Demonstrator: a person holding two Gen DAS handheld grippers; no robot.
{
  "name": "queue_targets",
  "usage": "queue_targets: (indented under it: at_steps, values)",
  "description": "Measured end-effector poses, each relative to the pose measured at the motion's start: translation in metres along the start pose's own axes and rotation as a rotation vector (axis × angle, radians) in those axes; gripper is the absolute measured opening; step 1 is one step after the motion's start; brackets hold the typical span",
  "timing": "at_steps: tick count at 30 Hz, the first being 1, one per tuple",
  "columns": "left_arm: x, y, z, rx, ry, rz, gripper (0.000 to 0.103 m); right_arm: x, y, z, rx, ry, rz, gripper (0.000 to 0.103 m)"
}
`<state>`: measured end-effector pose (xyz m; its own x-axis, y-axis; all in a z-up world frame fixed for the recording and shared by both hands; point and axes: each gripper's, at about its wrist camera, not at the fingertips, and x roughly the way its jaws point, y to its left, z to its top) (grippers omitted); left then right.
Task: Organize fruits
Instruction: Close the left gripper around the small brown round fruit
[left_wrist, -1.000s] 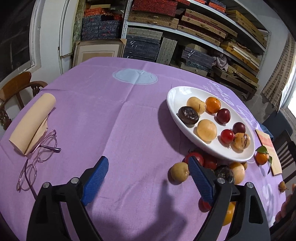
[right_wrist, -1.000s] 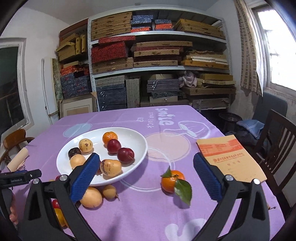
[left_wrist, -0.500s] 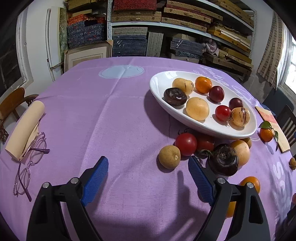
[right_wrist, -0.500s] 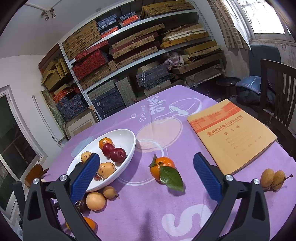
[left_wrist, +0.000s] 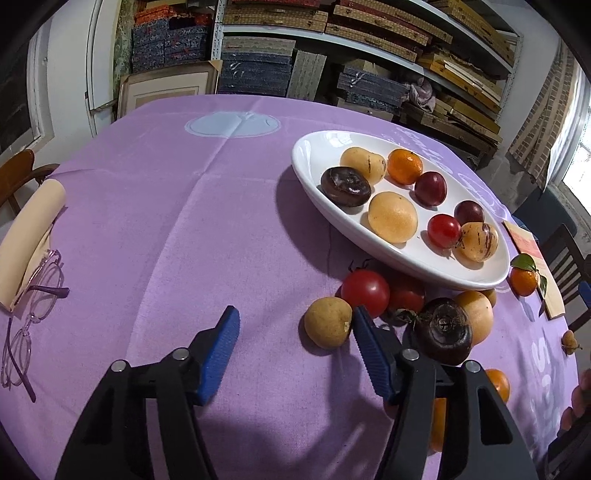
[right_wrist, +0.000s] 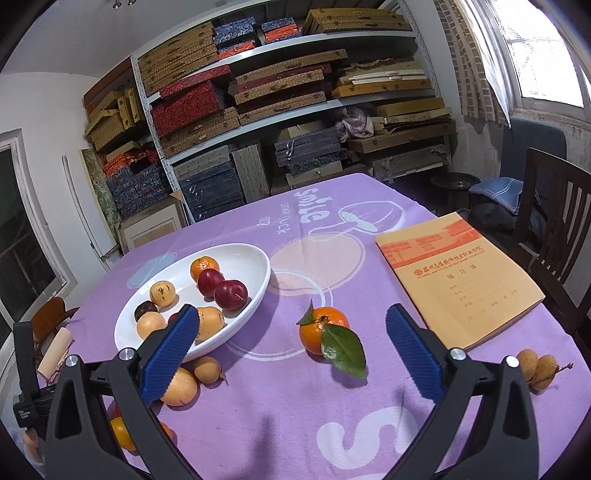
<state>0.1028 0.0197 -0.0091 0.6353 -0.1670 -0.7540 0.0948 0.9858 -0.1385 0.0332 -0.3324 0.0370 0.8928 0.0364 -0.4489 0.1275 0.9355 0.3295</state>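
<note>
Closing in since a second ago, the left gripper (left_wrist: 295, 332) hovers empty with jaws apart, its right pad just beside the brown round fruit (left_wrist: 328, 322) lying on the cloth near the white plate (left_wrist: 413, 266) (probably the next pick). The right gripper (right_wrist: 291, 332) gapes around the leafy tangerine (right_wrist: 320, 330). Fruits behind the pad are partly hidden.
</note>
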Motion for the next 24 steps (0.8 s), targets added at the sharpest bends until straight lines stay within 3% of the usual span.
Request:
queue_targets:
  at_steps: [9,14,19,21,24]
  values:
    - [0.005,-0.005,0.004,0.014,0.004,0.013,0.06,-0.001,0.002,-0.001,-0.013,0.0,-0.004,0.099]
    - [0.005,-0.013,0.002,0.059,0.011,-0.027,0.038,-0.001,0.0,0.0,-0.005,0.001,-0.005,0.099]
    - [0.006,-0.013,0.002,0.064,0.012,-0.054,0.033,0.0,0.001,0.0,-0.013,0.002,-0.006,0.099]
    - [0.005,-0.013,0.003,0.064,0.003,-0.058,0.026,0.001,0.001,-0.001,-0.023,0.01,-0.009,0.099]
    - [-0.002,-0.015,0.0,0.081,-0.022,-0.03,0.026,0.005,0.005,-0.001,-0.045,0.033,-0.016,0.099]
